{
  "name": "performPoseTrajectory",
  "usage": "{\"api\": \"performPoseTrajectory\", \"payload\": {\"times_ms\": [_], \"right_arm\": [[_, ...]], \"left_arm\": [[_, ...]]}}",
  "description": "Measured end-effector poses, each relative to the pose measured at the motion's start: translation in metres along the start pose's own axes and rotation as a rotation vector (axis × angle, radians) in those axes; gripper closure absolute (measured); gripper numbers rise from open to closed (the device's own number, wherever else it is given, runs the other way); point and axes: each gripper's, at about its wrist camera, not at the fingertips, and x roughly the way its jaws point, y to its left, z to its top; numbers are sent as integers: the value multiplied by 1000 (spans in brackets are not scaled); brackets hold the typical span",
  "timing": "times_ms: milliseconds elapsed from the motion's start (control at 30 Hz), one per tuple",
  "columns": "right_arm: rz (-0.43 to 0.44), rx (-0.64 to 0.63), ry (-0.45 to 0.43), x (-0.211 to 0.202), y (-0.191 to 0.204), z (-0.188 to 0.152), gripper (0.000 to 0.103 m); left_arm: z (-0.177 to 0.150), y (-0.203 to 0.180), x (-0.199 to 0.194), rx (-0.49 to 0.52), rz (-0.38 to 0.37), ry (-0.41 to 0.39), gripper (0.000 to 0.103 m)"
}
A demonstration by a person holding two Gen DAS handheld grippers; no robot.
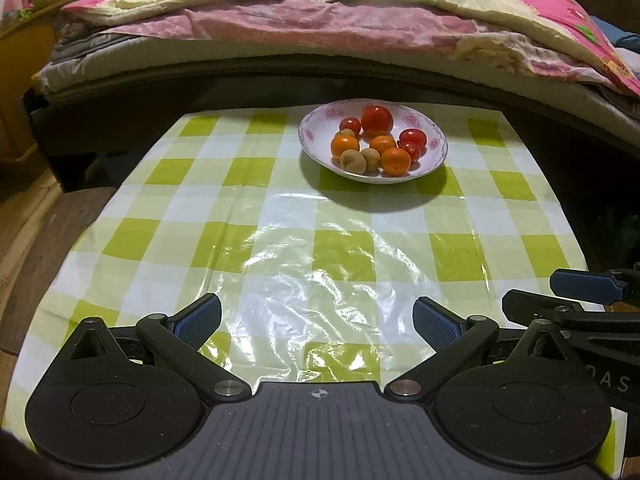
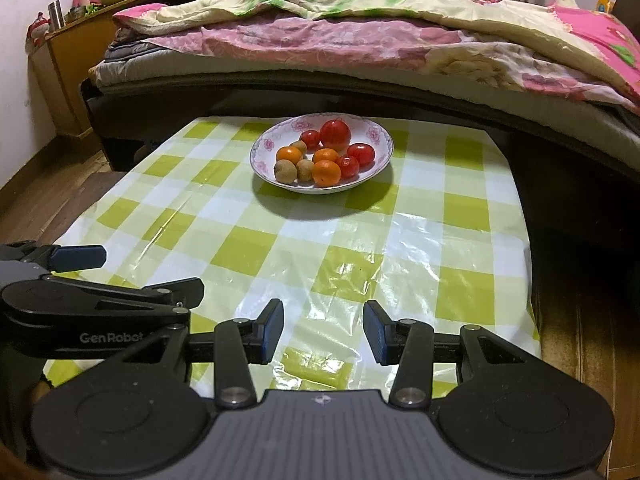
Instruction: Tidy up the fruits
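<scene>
Bed [image 1: 320,32] far side cropped, wardrobe [image 2: 68,64] half-hidden

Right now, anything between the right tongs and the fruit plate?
Nothing: only bare green-checked tablecloth between the open right tongs and the plate, clearest in the right wrist view.

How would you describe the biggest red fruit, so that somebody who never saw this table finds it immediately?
Look at the green-and-white checked table before the bed, where one white plate with pink flowers stands. The biggest red fruit lies at the plate's far side, toward the bed. It is clearly larger than the three small red fruits near it, and larger than the orange and brown ones too.
</scene>
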Motion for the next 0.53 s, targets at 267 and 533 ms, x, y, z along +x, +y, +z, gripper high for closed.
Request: {"api": "performPoseTrajectory", "payload": {"times_ms": [267, 533], "right_arm": [[7, 6, 5, 2, -1, 0, 56], [7, 10, 6, 4, -2, 0, 54]], "left_arm": [[0, 1, -1, -3, 4, -3, 0], [1, 5, 0, -22, 4, 4, 0]]}}
